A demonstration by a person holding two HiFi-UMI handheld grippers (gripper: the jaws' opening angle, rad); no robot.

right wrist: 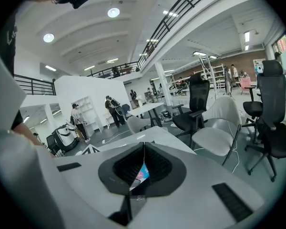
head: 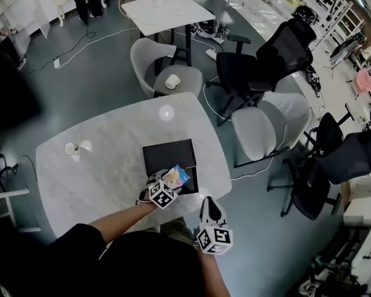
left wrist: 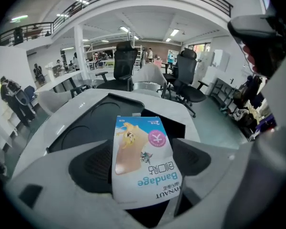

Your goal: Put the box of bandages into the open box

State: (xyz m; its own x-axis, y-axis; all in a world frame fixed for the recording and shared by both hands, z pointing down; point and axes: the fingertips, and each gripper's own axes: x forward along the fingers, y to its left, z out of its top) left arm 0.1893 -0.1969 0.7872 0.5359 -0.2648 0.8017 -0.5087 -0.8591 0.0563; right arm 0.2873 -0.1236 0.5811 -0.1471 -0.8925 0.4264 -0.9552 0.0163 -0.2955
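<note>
Roughly halfway tbh: box of bandages (left wrist: 142,149) is clamped in the left claw (left wrist: 144,170), held over the open box (head: 167,154) by the counter's (head: 99,163) near edge, not dropped in yet. Right claw (right wrist: 143,167) is clenched shut, empty.

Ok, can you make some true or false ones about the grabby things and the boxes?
1. The left gripper holds the bandage box. True.
2. The bandage box lies inside the open black box. False: the fingers hold it over that box.
3. The right gripper has its fingers wide apart. False: they are together, with nothing held.
4. A cup stands on the marble table. True.
</note>
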